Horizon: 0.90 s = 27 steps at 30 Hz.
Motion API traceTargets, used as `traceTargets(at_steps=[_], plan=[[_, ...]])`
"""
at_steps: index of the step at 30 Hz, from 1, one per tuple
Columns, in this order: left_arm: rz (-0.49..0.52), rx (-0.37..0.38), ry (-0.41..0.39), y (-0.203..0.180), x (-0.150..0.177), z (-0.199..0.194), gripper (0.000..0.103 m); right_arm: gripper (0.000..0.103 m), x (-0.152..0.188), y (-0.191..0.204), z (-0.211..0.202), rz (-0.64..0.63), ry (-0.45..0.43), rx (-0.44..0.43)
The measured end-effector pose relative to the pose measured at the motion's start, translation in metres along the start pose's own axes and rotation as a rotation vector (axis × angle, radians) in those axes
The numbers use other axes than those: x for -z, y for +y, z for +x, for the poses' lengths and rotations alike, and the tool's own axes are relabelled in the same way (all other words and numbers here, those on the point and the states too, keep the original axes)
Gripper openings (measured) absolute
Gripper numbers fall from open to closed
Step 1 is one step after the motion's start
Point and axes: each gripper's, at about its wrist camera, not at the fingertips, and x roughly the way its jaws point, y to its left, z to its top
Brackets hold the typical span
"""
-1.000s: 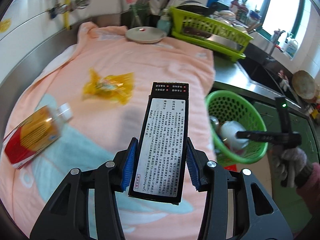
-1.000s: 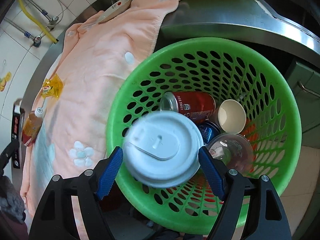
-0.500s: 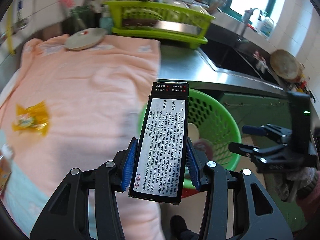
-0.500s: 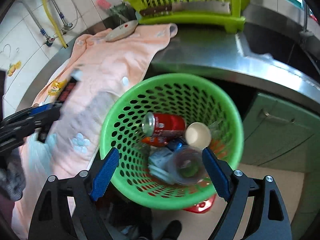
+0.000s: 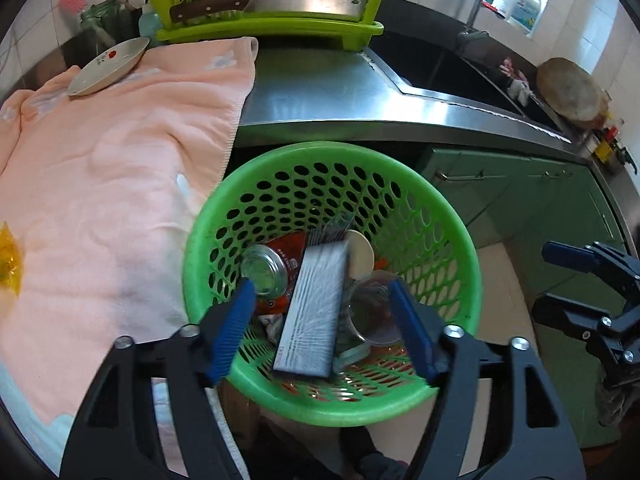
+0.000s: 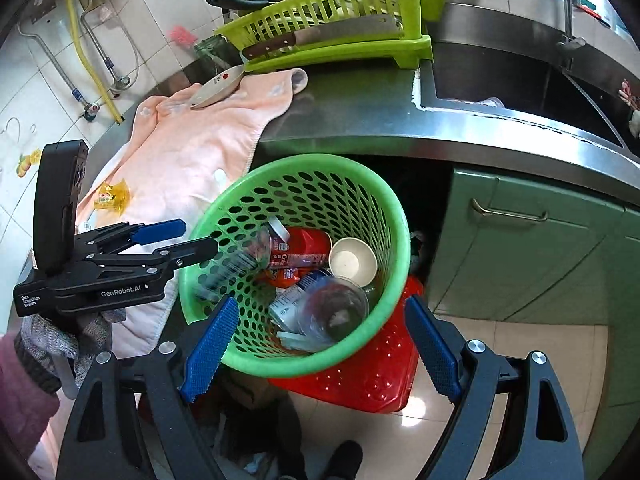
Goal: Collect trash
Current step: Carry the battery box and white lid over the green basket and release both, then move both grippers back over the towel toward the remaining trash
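Note:
My left gripper (image 5: 320,292) hangs over the green basket (image 5: 200,240) and its jaws are opening. The flat box (image 5: 316,308), motion-blurred, drops between the blue pads without touching them. In the right wrist view the same box (image 6: 232,268) is a blur just below the left gripper (image 6: 196,236), inside the basket (image 6: 396,216). In the basket lie a red can (image 6: 304,248), a paper cup (image 6: 352,262) and a clear plastic cup (image 6: 332,312). My right gripper (image 6: 320,304) stands open and empty above the basket's near rim. A yellow wrapper (image 6: 110,196) lies on the pink towel (image 6: 192,152).
A plate (image 5: 108,66) rests at the towel's far end. Behind it is a lime dish rack (image 5: 260,8) with a large knife. The steel counter (image 5: 320,96) runs to a sink (image 5: 440,72). Green cupboards (image 6: 540,256) and a red perforated stand (image 6: 360,380) are under the basket.
My left gripper swung from over the towel to above the basket, opened and let go of the box. My right gripper let a white-lidded cup fall in, then drew back and up.

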Motion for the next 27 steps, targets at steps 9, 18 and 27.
traceTargets(at_steps=[9,18,27], plan=[[-0.041,-0.042,-0.030,0.025,0.020,-0.034,0.073,0.082,-0.004,0.020,0.006,-0.037,0.002,-0.025],[-0.122,-0.134,-0.073,0.079,0.058,-0.087,0.073,0.082,-0.012,0.081,0.017,-0.142,-0.002,-0.087],[-0.196,-0.244,-0.102,0.139,0.103,-0.140,0.073,0.082,-0.023,0.159,0.039,-0.275,0.016,-0.150]])
